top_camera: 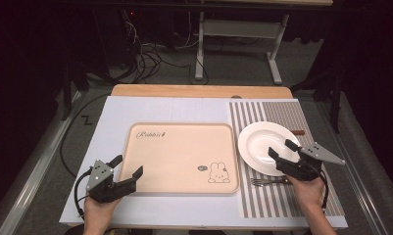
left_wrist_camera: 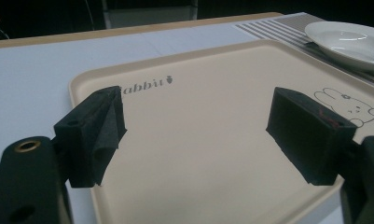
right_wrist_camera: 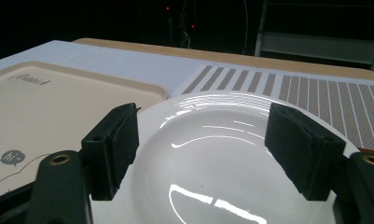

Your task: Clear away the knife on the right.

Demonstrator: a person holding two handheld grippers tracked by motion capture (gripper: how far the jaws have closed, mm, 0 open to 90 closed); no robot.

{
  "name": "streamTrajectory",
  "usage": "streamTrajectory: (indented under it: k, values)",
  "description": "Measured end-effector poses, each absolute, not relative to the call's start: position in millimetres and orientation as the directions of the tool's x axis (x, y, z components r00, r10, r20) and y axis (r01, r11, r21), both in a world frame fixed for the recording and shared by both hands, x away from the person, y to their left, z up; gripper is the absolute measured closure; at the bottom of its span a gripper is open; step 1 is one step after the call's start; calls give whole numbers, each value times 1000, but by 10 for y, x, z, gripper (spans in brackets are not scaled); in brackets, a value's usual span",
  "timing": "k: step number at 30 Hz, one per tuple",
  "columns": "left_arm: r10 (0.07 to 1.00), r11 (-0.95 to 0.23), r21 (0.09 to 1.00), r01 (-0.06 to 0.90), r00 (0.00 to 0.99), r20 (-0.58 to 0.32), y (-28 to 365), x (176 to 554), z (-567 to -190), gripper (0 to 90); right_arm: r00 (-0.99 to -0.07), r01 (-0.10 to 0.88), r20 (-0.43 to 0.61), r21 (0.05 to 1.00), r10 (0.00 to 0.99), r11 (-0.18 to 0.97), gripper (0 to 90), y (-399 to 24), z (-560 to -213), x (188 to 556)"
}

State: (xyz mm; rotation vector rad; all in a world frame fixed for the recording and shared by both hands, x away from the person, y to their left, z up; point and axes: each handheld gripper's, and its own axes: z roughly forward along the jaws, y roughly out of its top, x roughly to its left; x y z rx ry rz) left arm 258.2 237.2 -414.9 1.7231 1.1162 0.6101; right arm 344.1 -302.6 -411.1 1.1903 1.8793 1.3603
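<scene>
A beige tray (top_camera: 179, 152) with a rabbit drawing lies in the middle of the white table cover. A white plate (top_camera: 262, 139) rests on a striped placemat (top_camera: 282, 115) to its right, and a fork (top_camera: 267, 181) lies just in front of the plate. My left gripper (top_camera: 129, 165) hovers open at the tray's near left corner with nothing between its jaws; the left gripper view has the gripper (left_wrist_camera: 198, 107) above the bare tray (left_wrist_camera: 203, 163). My right gripper (top_camera: 281, 148) stands open over the plate's near rim, seen as gripper (right_wrist_camera: 203, 121) above the plate (right_wrist_camera: 212, 158), empty.
A small brown object (top_camera: 297, 131) pokes out behind the plate's right edge. The wooden table edge (top_camera: 199, 91) runs along the far side. Beyond it stand a metal frame (top_camera: 233, 39) and floor cables (top_camera: 145, 58).
</scene>
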Motion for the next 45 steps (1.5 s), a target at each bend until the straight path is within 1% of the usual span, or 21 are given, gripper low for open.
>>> streamTrajectory:
  k: [7,14,21,25,30,34,41,45]
  values:
    - [882,-129,904,407,463,-83,2366,2580,-4147,202,-465,352,68,929,883,114,280,-3011,-4081,3523]
    - [884,-125,905,406,460,-85,2376,2578,-4146,204,-450,360,80,928,889,98,280,-3014,-4037,3621]
    - [885,-126,904,408,458,-84,2372,2582,-4150,205,-442,368,65,923,894,115,280,-3027,-4015,3689]
    - [887,-127,905,405,455,-79,2372,2579,-4147,208,-423,393,93,915,902,90,286,-3090,-3989,3759]
    - [890,-124,907,401,450,-77,2376,2571,-4142,209,-409,412,104,908,907,82,287,-3139,-3983,3810]
    - [889,-125,908,400,451,-77,2376,2567,-4140,209,-399,429,143,902,906,46,285,-3182,-3993,3878]
    - [888,-127,909,397,454,-74,2374,2566,-4140,209,-406,442,136,895,904,63,289,-3175,-3964,3964]
    - [889,-126,909,398,451,-74,2379,2572,-4142,208,-389,482,116,871,914,95,306,-3223,-3913,4081]
